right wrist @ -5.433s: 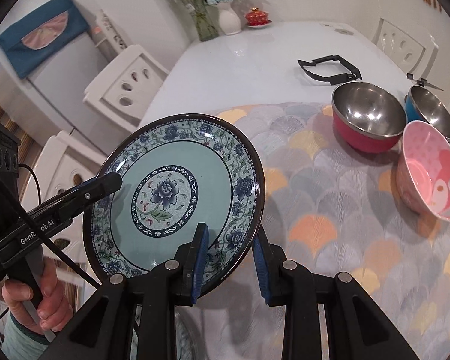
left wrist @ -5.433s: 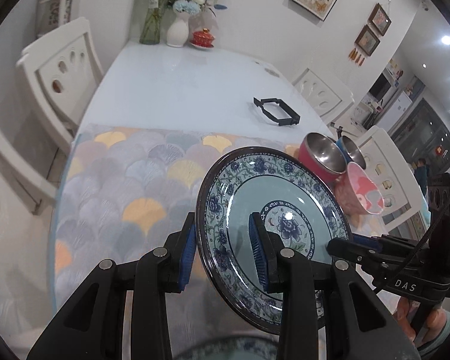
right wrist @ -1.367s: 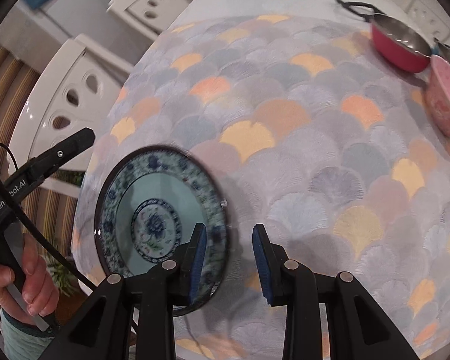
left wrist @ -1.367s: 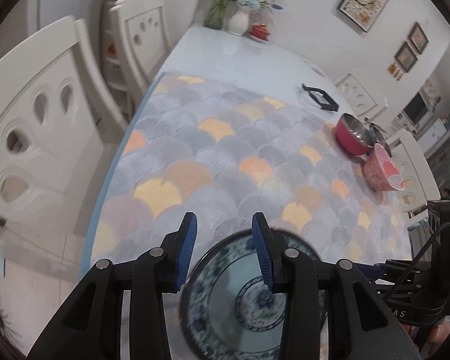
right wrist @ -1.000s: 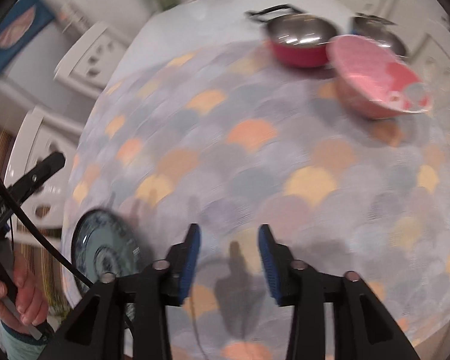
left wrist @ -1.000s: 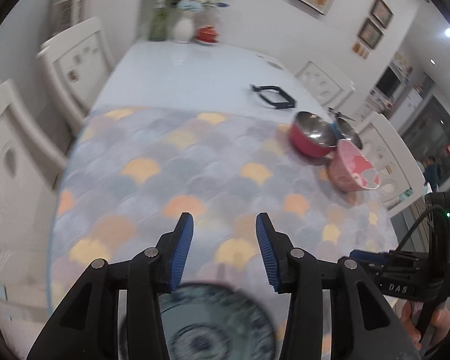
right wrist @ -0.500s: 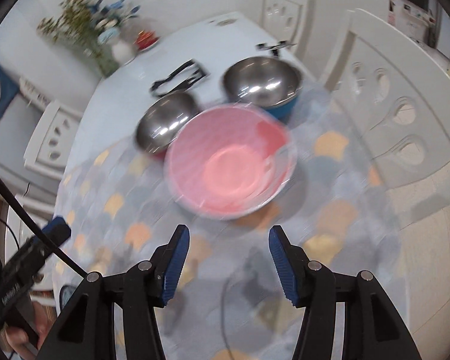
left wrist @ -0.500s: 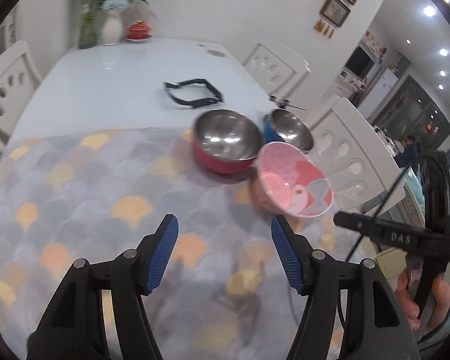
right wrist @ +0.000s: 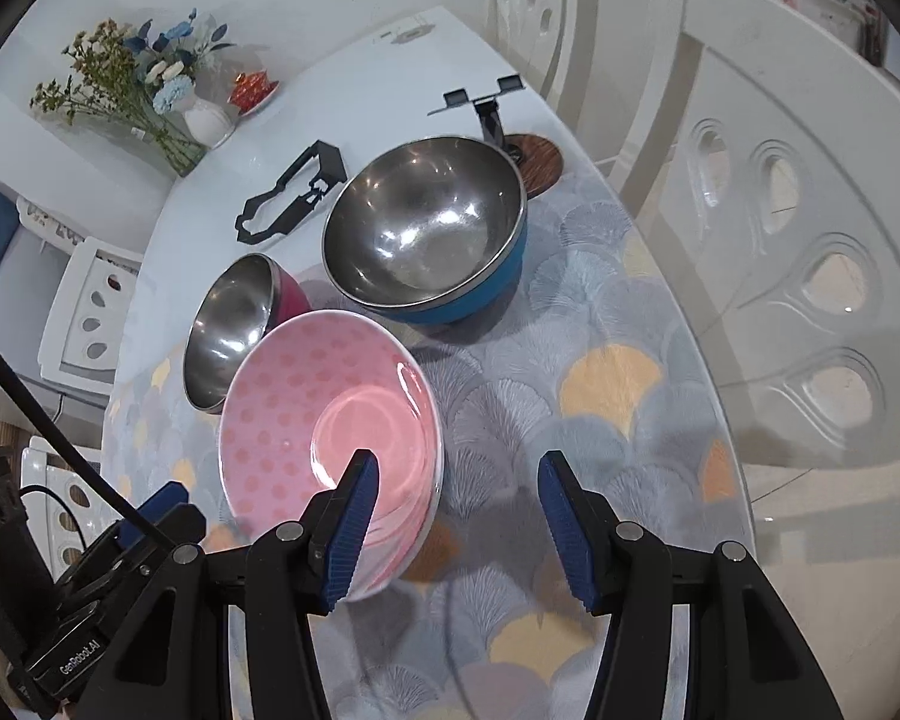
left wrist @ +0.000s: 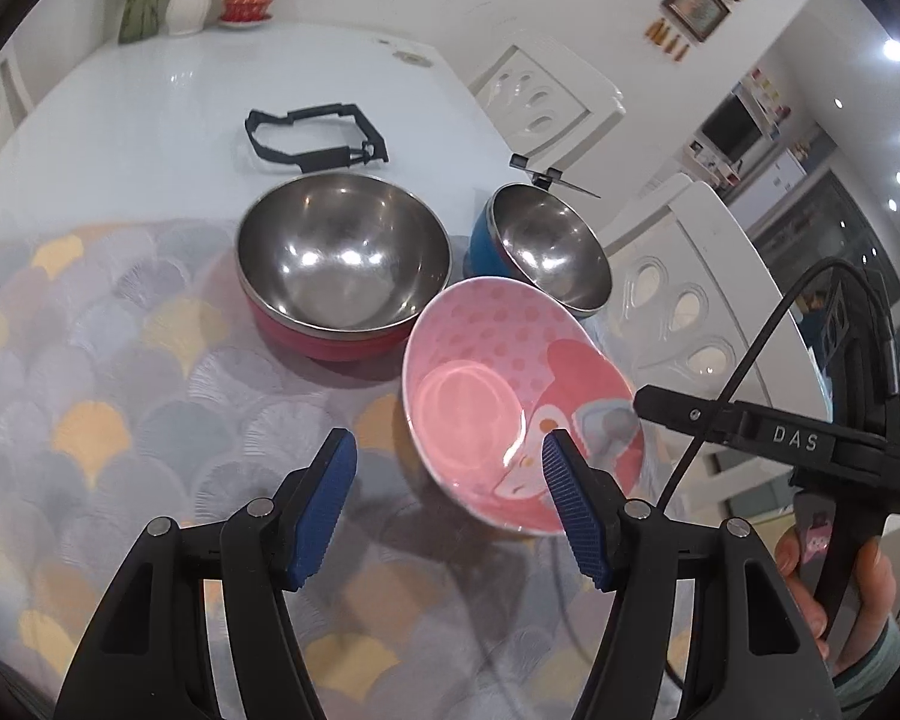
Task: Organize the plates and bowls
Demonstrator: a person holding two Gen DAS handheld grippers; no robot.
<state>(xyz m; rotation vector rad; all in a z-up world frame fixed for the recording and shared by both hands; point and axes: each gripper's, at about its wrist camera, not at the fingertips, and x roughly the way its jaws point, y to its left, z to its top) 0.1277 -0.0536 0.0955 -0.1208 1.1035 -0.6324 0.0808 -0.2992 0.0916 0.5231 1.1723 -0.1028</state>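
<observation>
- Steel-lined and red outside, the red bowl (left wrist: 342, 264) is seen furthest left of the three bowls in the left wrist view, standing upright on the scallop-patterned mat (left wrist: 120, 372) that covers the near part of the tabletop (left wrist: 150, 120).
- Just behind it a black folded frame (left wrist: 315, 138) lies on the bare tabletop, clear of the bowls.
- The left gripper (left wrist: 444, 498) is held above the mat with its jaws parted to a middling width and nothing between them; its right pad is seen against the near rim of the pink bowl, but contact cannot be told.
- The pink bowl (left wrist: 510, 408) sits tilted, its mouth turned toward the camera, close against the red bowl and the blue bowl (left wrist: 546, 246); whether it leans on them cannot be told.
- The right gripper (right wrist: 456, 516) is likewise half open and empty, with the pink bowl's rim (right wrist: 432, 480) lying just inside its left pad.
- At the far right a hand (left wrist: 834, 576) is seen gripping the handle of the right gripper.
- Risks judged from here: the tilted pink bowl could be rocked or spun if one pad is pushed onto its rim before the other; a thin glossy rim could slip from ribbed pads if pinched shallowly; and the two steel-lined bowls, being so near, could be knocked and slid on the mat if the pink bowl is dragged rather than lifted.
</observation>
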